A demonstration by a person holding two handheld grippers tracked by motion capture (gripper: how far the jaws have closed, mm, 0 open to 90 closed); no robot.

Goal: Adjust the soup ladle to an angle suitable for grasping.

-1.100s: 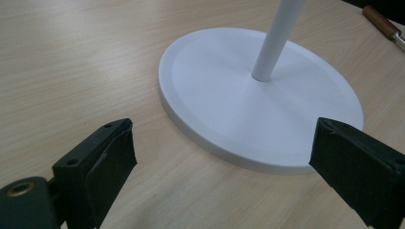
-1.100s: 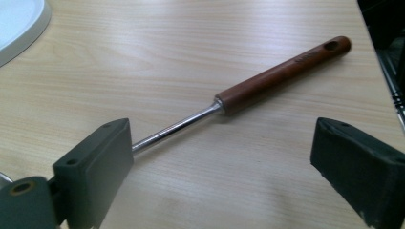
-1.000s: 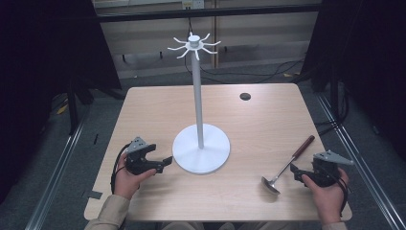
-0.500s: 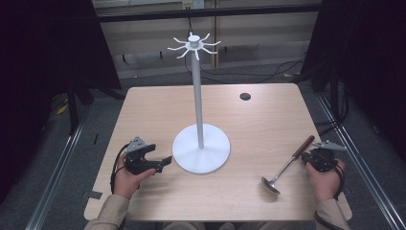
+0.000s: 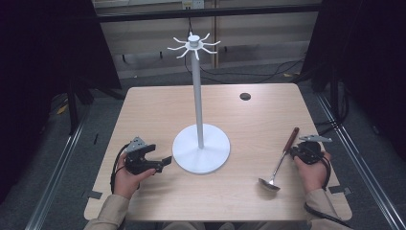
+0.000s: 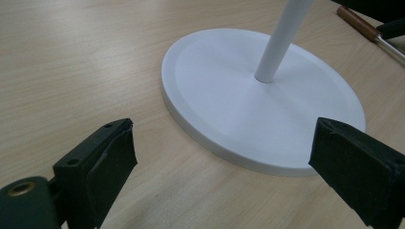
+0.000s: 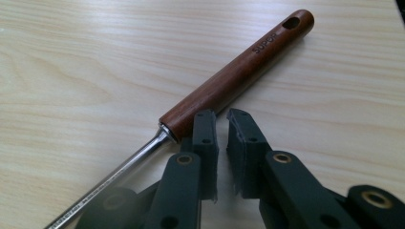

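Wooden-handled ladle lies beside the nearly closed, empty right gripper; its bowl seemingly empty.

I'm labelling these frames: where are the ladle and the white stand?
ladle (image 7: 239,76): right gripper view, on its wooden handle.
white stand (image 5: 201,154): high view, on its round base.
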